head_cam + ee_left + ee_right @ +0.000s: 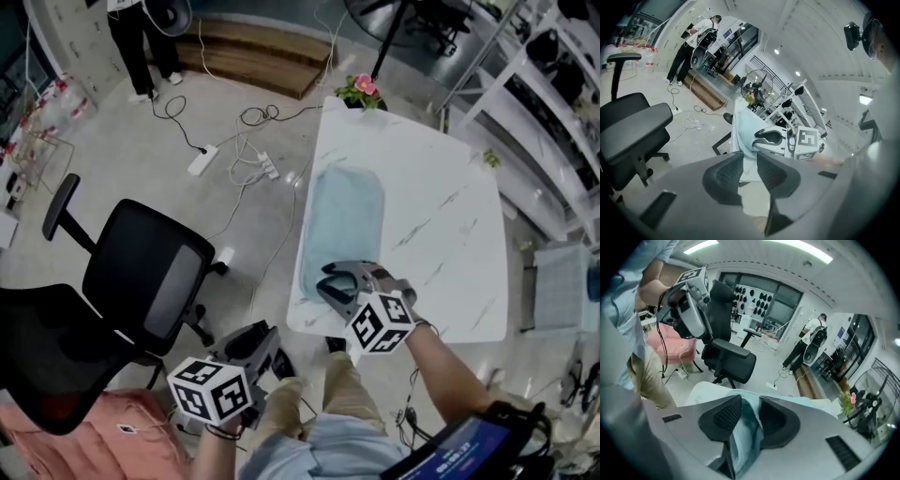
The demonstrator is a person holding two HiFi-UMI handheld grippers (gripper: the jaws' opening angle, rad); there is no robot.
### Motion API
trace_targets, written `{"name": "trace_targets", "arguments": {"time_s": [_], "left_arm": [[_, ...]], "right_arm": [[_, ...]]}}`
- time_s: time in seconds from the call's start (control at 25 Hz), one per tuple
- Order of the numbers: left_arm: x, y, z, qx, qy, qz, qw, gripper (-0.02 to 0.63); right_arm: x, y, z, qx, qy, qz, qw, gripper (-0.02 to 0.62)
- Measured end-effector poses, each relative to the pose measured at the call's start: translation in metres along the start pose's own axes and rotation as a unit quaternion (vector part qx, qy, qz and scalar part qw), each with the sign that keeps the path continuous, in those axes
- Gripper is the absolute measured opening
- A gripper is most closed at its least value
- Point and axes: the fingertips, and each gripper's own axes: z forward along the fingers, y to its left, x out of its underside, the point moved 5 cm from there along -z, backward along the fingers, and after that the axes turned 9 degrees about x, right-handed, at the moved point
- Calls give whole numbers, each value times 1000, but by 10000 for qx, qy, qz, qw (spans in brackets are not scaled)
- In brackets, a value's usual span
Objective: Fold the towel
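We have the light-blue towel (345, 217) lying lengthwise on the white marble-patterned table (441, 216), close along its 9 o'clock edge, its long axis running from 12 to 6 o'clock in the head view. The right gripper (336, 281) sits at the towel's 6 o'clock end. Its own view shows a bunch of cloth filling the gap between the 2 pads and touching both, so we read those jaws as clamped on the towel's near edge. The left gripper (262, 339) hangs off the table at about 7 o'clock from the right one, above the floor. Its jaws stand a little apart with nothing between them. We judge the fold is only starting: 1 end is taken and the rest lies flat. The main risk we see is a crooked fold, because only 1 point of the near edge is held, and the cloth would trail and bunch around it unless the left gripper takes the other corner. The hold looks like a loose gather rather than a clean pinch, so the cloth could slip out on the lift. The towel also lies so near the 9 o'clock edge that a sideways drag could pull it over, toward the office chair (150, 272). A long sweep toward 12 o'clock could meet the potted flower (361, 91) at the far corner.
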Motion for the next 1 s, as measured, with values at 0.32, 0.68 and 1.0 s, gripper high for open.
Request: {"name": "trace_targets", "arguments": {"time_s": [0.32,0.68,1.0], "left_arm": [[-2,9,-21,-133,-225,-125,9996,92],[-7,24,-12,-218,-317,-229,9990,92],[-34,11,48,-438,-255,161,9986,137]], "right_arm": [[-34,36,22,-312,-52,138,9994,23],[-44,74,10,-1840,-141,728,9801,186],[-32,-91,-43,-811,-777,1507,9822,143]]}}
